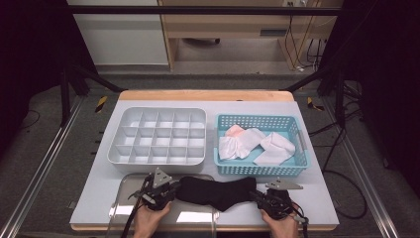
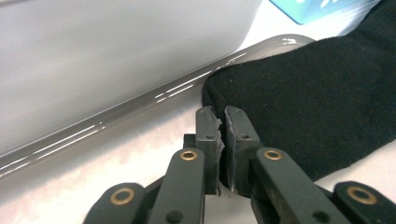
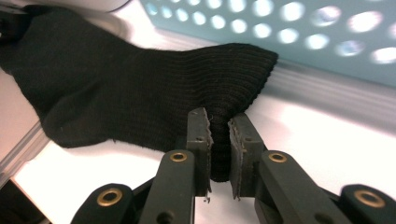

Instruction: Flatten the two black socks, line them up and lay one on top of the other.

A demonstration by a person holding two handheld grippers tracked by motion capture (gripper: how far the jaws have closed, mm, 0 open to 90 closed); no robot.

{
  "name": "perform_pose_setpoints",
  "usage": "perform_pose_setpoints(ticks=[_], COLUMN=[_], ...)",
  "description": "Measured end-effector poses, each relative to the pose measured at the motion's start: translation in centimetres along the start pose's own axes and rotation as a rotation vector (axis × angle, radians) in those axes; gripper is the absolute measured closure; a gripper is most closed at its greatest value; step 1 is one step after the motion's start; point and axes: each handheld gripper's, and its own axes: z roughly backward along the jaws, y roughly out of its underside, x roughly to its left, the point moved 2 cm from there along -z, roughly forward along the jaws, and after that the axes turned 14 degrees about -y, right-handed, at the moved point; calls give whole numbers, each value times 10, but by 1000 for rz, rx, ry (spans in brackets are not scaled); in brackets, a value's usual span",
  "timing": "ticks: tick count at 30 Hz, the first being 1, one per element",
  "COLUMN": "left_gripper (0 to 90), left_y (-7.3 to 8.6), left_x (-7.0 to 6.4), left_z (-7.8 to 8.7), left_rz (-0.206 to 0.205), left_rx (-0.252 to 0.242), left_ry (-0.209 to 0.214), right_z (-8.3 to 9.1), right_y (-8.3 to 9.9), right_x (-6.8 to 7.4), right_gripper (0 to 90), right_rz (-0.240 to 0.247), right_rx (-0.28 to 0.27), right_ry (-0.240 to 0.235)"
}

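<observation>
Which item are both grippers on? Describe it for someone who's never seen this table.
Find the blue perforated plastic basket on the white table. In front of it lies a black knitted sock, stretched between the left gripper and right gripper. The basket's socks are white; this one is black.

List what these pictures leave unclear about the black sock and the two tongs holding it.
- Left tongs: in the left gripper view the jaws stand nearly closed at the black sock's edge; whether fabric sits between them cannot be told.
- Right tongs: in the right gripper view the jaws cover the pinched sock edge.
- Clear tray: in the high view the sock covers part of it and the bottom edge cuts it off.
- White cloths in the blue basket: too small to identify.
</observation>
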Motion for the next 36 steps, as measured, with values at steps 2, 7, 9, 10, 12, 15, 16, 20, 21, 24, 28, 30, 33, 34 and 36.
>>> perform_pose_setpoints(ticks=[2,7,9,10,12,15,16,20,21,24,28,30,33,34,36], left_gripper=[845,842,832,819,717,629,616,624,641,708,796,829,870,876,886], left_y=[-1,3,3,3,1,-2,-3,-16,-20,-30,-40,-45,-50,-52,-53], left_x=[-1,-17,-18,-17,-16,-12,-11,-15,-17,-28,-45,-56,-71,-75,-84], left_z=[3,4,3,3,4,10,14,28,31,35,32,26,14,11,4], left_rz=[11,-74,-81,-82,-78,-51,-48,-39,-37,-47,-66,-87,-109,-111,-123], left_rx=[-4,-1,-4,-6,-11,-31,-39,-90,-102,-123,-124,-120,-112,-106,-101], left_ry=[40,17,3,1,-16,-5,-2,26,36,75,113,117,134,145,159], right_z=[9,12,7,7,9,18,20,27,28,27,26,24,22,22,22], right_y=[-2,-7,-7,-8,-9,-10,-10,-9,-9,-7,-5,-4,-3,-3,-2], right_x=[-6,-17,-18,-17,-17,-18,-19,-20,-20,-22,-23,-24,-25,-24,-23], right_gripper=[807,794,777,760,707,659,650,641,643,643,639,635,628,627,630], right_rz=[1,33,48,50,59,37,37,30,26,22,16,8,13,10,10], right_rx=[-18,22,34,34,8,-66,-80,-114,-113,-107,-98,-92,-81,-83,-83], right_ry=[9,59,72,77,83,65,65,55,55,52,47,43,42,39,37])
